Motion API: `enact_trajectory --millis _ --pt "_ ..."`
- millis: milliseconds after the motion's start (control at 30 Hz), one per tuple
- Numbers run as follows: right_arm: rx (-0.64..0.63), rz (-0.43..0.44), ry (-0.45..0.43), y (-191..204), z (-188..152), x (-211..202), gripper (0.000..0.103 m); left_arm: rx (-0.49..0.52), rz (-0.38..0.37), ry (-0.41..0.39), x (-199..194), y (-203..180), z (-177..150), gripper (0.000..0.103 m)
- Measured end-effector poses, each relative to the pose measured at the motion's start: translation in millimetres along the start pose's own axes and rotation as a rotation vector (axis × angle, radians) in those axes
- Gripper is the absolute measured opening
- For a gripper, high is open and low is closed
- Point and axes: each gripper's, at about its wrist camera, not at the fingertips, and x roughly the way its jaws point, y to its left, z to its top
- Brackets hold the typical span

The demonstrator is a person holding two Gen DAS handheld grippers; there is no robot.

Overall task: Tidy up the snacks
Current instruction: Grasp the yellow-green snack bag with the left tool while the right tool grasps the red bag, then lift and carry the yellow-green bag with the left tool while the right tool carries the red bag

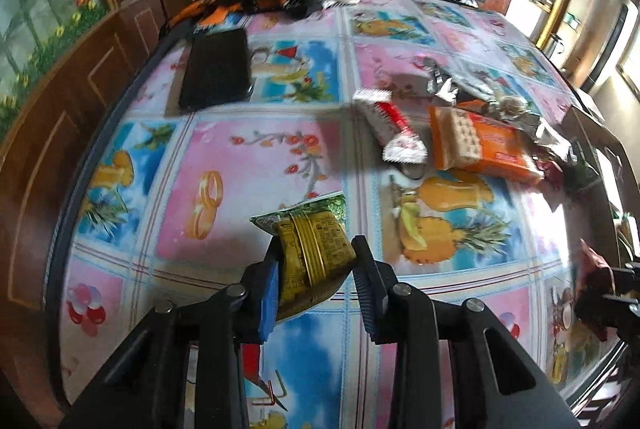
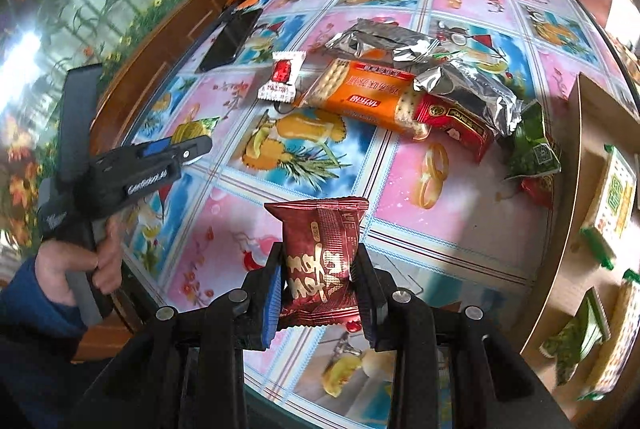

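Observation:
My left gripper (image 1: 318, 249) is shut on a green-and-yellow snack packet (image 1: 308, 229), held above the patterned tablecloth (image 1: 240, 165). My right gripper (image 2: 318, 257) is shut on a dark red snack packet (image 2: 320, 229) with gold lettering. In the right wrist view the left gripper (image 2: 192, 149) shows at the left, held by a hand (image 2: 80, 269) in a blue sleeve. The right gripper's red packet (image 1: 592, 269) shows at the right edge of the left wrist view. Loose snacks lie in a pile: an orange cracker pack (image 2: 360, 93), a small red-and-white packet (image 2: 282, 77), a red box (image 2: 456, 125).
Crumpled silver foil bags (image 2: 460, 77) and a green packet (image 2: 532, 149) lie by the pile. A wooden box (image 2: 580, 133) at the right holds green-and-white packets (image 2: 612, 205). A black phone (image 1: 216, 69) and orange-black cloth (image 1: 224, 9) lie at the far left of the table.

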Motion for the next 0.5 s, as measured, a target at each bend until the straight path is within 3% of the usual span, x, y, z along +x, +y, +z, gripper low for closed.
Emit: enact_trajectory --millis 500 --pt "0.091 -0.012 -0.073 -2 -3 -22 0.035 0.152 -0.002 -0.119 -40 -34 4 0.032"
